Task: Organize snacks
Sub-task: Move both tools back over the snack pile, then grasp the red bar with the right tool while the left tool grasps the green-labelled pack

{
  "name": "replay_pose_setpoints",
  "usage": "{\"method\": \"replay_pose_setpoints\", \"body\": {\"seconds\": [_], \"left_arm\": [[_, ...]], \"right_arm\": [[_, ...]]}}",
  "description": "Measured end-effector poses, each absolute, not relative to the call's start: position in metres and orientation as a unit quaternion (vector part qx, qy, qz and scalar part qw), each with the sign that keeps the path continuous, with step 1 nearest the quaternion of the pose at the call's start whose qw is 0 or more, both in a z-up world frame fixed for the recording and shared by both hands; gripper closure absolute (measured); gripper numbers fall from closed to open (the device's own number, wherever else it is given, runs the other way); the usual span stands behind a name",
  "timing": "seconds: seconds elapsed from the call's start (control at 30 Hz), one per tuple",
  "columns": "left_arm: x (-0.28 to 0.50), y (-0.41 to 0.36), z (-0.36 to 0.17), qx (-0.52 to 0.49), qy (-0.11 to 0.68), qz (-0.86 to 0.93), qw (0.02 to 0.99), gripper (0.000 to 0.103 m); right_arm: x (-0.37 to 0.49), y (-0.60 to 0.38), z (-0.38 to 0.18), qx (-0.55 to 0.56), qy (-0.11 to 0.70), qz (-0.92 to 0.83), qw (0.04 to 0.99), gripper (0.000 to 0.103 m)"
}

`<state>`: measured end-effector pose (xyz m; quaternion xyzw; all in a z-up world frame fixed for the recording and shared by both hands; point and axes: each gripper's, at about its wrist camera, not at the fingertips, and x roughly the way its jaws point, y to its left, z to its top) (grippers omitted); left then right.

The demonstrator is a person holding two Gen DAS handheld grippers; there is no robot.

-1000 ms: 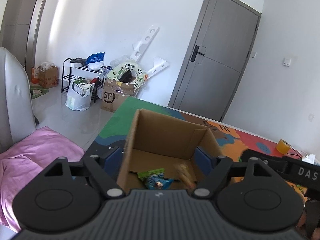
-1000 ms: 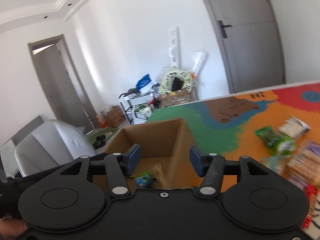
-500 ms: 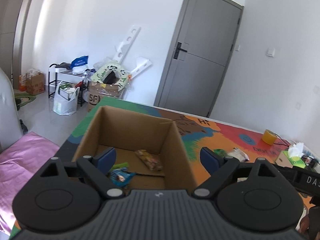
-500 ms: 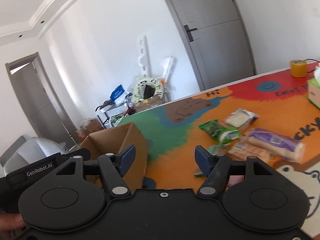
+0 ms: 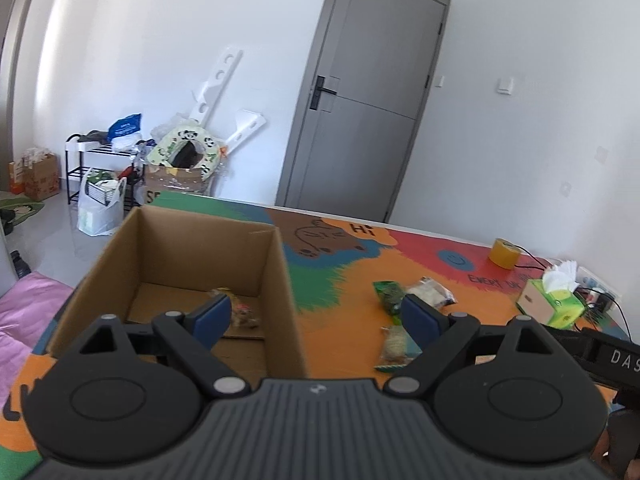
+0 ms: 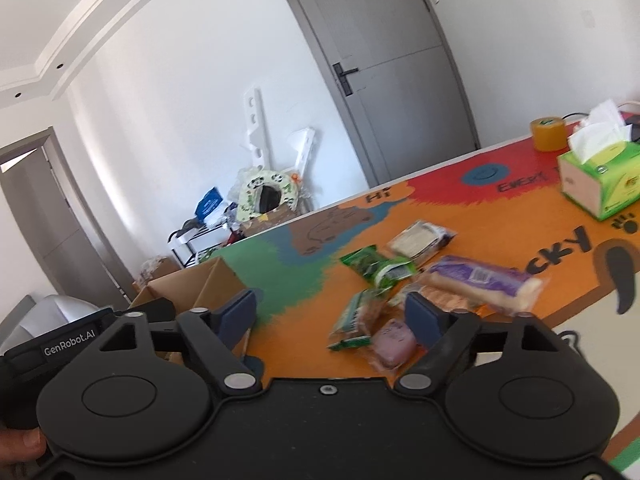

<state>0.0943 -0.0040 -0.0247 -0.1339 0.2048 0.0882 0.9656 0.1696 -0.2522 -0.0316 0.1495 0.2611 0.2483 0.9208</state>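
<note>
Box wall (image 5: 286, 292) blocks left; orange mat (image 6: 500, 216) btwn snacks free.

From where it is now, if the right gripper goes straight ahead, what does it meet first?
Probably the snack pile: the right gripper, jaws opening and empty, points at the brown packet and pink packet on the mat. Depth is unclear.

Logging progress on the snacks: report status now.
Left gripper open, empty; right gripper opening, empty. Brown cardboard box holds one visible packet; loose snack packets await on colourful tabletop. Nothing obstructing.
</note>
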Motion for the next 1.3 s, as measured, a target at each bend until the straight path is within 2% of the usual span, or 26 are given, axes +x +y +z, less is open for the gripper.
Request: {"method": "replay_pose_setpoints", "body": {"seconds": [0.1,0.2,0.6,1.03,1.13,1.3], "left_arm": [[0.098,-0.011,-0.026,-0.130,0.207,0.080,0.966,0.012],[0.103,-0.019,-0.027,-0.129,0.212,0.075,0.966,0.012],[0.120,-0.045,-0.038,-0.112,0.230,0.048,0.966,0.012],[0.145,-0.063,-0.059,-0.109,0.250,0.033,0.962,0.012],[0.149,-0.070,-0.063,-0.093,0.244,0.035,0.965,0.012],[0.157,-0.075,-0.066,-0.081,0.239,0.046,0.967,0.014]], "right_arm": [[0.166,-0.258,-0.030,0.135,0.245,0.224,0.934,0.006],[0.165,-0.263,-0.029,0.134,0.240,0.216,0.937,0.005],[0.169,-0.277,-0.034,0.120,0.234,0.202,0.943,0.000],[0.192,-0.302,-0.061,0.159,0.271,0.189,0.930,0.001],[0.198,-0.304,-0.069,0.160,0.280,0.190,0.927,0.004],[0.210,-0.297,-0.087,0.162,0.322,0.203,0.910,0.029]]}}
